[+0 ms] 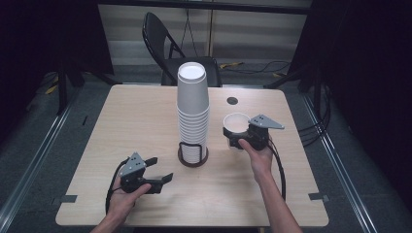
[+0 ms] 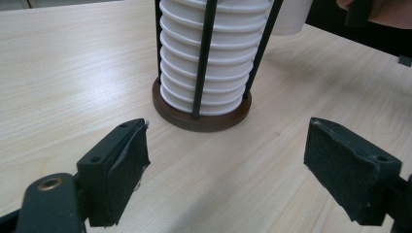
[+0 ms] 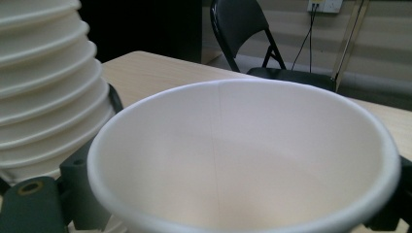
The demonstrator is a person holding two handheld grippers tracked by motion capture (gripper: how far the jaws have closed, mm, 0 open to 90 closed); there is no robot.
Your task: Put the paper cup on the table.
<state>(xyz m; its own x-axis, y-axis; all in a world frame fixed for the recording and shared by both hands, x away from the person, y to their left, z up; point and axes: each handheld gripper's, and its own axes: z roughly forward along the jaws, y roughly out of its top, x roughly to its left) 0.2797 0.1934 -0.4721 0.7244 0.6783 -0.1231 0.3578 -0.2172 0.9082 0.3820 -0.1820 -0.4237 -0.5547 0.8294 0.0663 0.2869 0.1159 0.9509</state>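
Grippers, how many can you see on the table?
2: the left gripper hovers open near the front edge; the right gripper holds a cup beside the stack.

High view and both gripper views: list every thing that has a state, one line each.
Left gripper: open, nothing between its jaws, low over the table.
Right gripper: shut on the single cup.
Single cup: upright, mouth up, looks empty, held beside the stack.
Cup stack: nested upside down, upright in its holder.
Holder: standing on the table, loaded.
Chair: unfolded, unoccupied.
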